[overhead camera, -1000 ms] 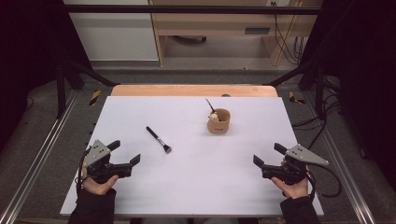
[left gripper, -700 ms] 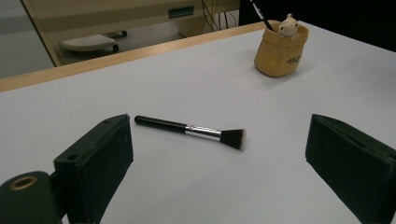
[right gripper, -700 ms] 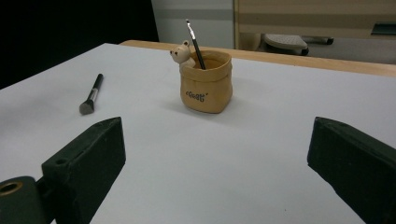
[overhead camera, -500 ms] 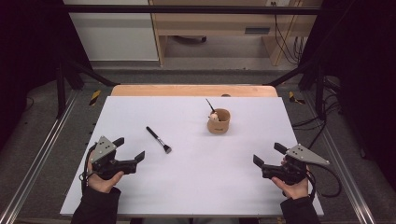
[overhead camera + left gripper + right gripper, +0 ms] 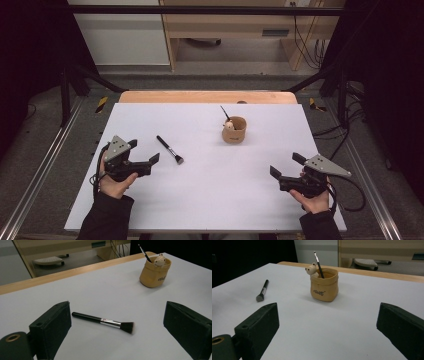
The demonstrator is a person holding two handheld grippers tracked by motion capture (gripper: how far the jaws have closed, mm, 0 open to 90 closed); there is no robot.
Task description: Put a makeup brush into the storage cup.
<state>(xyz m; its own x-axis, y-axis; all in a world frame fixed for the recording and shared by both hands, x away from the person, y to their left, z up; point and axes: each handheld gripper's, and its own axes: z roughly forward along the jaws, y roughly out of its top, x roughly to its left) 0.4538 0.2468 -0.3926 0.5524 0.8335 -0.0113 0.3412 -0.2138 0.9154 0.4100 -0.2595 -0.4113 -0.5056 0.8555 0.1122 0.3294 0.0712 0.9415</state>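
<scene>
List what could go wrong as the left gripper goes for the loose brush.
1. The brush lies flat on the table; its thin round handle may roll or slip as the open left gripper closes.
2. The pot looks soft and light, with a thin brush already leaning inside; dropping another in carelessly might tip it.
3. The right gripper sits away from the pot, so nothing steadies it.

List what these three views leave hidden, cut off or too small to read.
- Holder: its inside and the lower end of the thin brush are hidden by its wall in the right gripper view.
- Printed word on the holder: too small and partly turned away in the left gripper view.
- Right hand-held gripper: its cable partly runs off the table edge in the high view.
</scene>
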